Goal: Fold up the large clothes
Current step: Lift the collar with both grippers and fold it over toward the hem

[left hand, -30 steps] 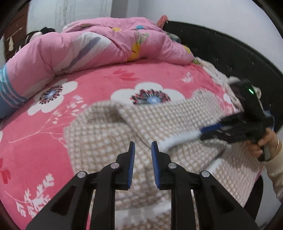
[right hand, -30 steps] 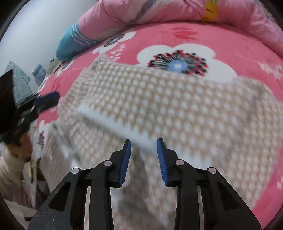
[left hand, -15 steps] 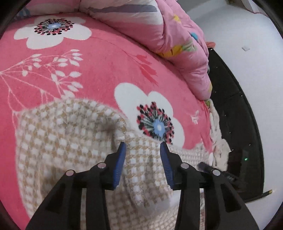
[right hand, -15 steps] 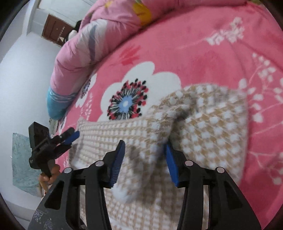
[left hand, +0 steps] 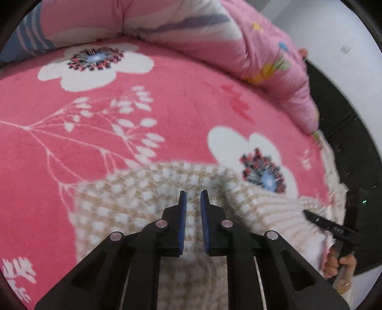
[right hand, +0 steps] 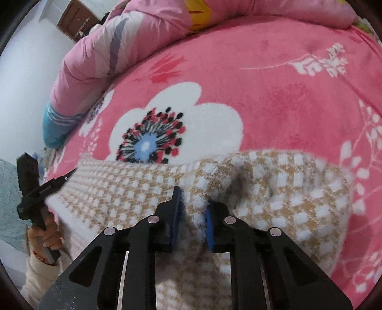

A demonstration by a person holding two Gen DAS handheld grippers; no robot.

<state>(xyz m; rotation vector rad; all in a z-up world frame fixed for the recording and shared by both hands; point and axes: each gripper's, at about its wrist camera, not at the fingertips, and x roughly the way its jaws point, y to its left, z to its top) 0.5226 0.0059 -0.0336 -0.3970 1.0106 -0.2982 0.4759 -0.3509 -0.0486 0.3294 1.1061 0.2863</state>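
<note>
Both grippers — left (left hand: 193, 198), right (right hand: 193, 202) — pinch the checked sweater (right hand: 133, 190) on the floral blanket (right hand: 274, 95), pink quilt (left hand: 214, 31) beyond.

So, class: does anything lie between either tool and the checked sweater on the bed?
Nothing visible does. The right tool is already pinching a raised fold of the checked sweater, and the left tool is right at the fabric, with only the pink floral blanket beyond.

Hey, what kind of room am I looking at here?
Most likely a bedroom. A pink flowered blanket covers a bed, a puffy pink quilt is bunched along its far side, and a brown door shows in the wall behind. A checked sweater lies on the bed.
</note>
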